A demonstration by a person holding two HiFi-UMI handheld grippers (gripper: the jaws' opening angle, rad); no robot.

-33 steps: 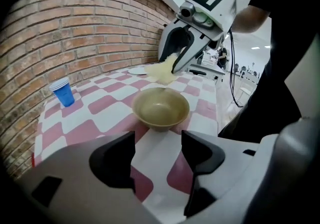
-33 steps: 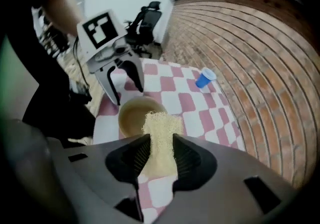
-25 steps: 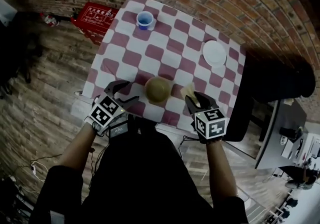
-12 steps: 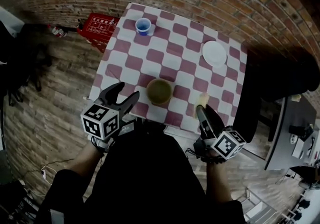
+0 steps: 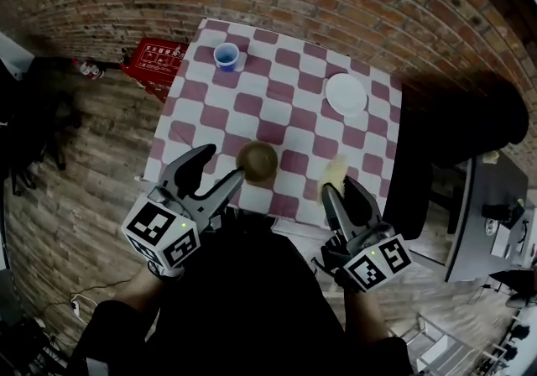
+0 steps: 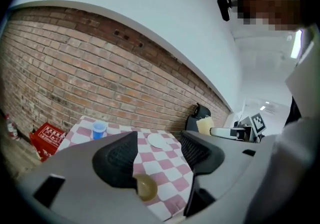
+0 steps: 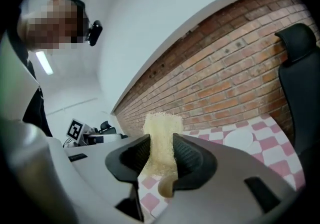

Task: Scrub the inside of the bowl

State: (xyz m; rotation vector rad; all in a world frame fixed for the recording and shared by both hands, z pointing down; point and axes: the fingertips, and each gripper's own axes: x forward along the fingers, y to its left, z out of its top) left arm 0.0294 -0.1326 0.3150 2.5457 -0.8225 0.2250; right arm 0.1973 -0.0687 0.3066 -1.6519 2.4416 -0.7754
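An olive-brown bowl (image 5: 257,161) stands near the front edge of the red-and-white checked table (image 5: 289,80). In the head view my left gripper (image 5: 216,173) hangs open in front of the table, just left of the bowl and apart from it. The bowl (image 6: 146,187) also shows between the jaws in the left gripper view. My right gripper (image 5: 344,190) is held off the table's front right corner, shut on a pale yellow sponge (image 5: 336,171). In the right gripper view the sponge (image 7: 161,145) stands up between the two pads (image 7: 132,155).
A blue cup (image 5: 226,54) stands at the table's far left and a white plate (image 5: 346,93) at the far right. A red box (image 5: 159,57) lies on the wooden floor to the left. A black chair (image 5: 457,127) stands right of the table. A brick wall runs behind.
Both grippers have pulled back from the table towards my body and risen. The right one stays closed on the sponge, the left one stays open. The bowl has not moved.
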